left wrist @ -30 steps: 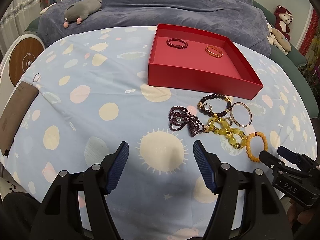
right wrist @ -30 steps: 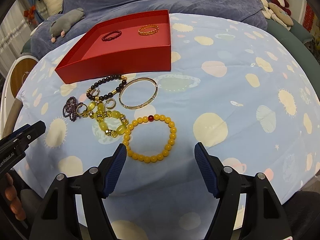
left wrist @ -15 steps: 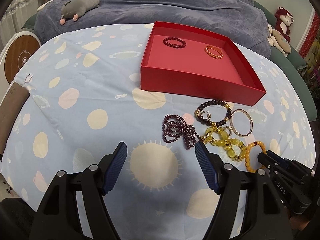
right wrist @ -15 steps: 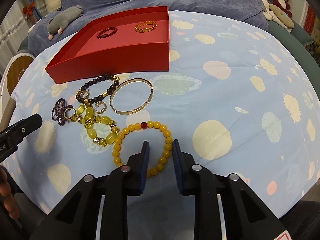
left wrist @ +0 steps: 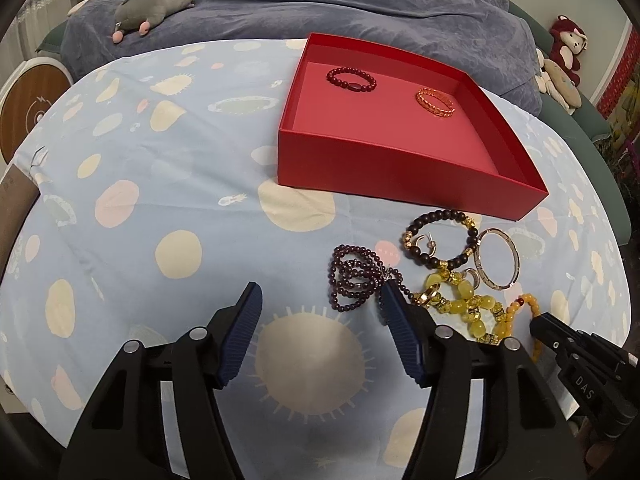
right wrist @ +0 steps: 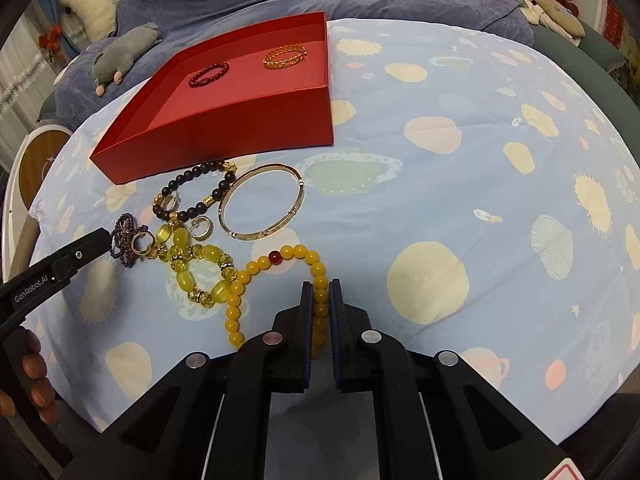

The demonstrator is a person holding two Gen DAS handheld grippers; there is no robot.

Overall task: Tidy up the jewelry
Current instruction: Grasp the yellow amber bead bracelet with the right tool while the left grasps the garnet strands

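Note:
My right gripper [right wrist: 319,296] is shut on the yellow bead bracelet [right wrist: 276,276], pinching its near right side; the bracelet still lies on the cloth. My left gripper [left wrist: 320,304] is open and empty, just short of the dark purple bead strand [left wrist: 354,276]. Loose jewelry lies in a cluster: a black bead bracelet [right wrist: 200,192], a gold bangle [right wrist: 262,206] and a chunky yellow-green bracelet [right wrist: 196,268]. The red tray [left wrist: 400,164] behind them holds a dark red bracelet [left wrist: 352,79] and an orange-gold bracelet [left wrist: 435,102].
A light blue cloth with planet print [right wrist: 460,184] covers the round table. A blue blanket with a grey plush toy [left wrist: 154,4] lies beyond the far edge. Stuffed animals [left wrist: 564,52] sit at the far right. A round wooden object [left wrist: 28,108] stands at the left.
My right gripper closed from wide open onto the yellow bead bracelet. My left gripper moved forward and to the right, closer to the purple strand, and stayed open.

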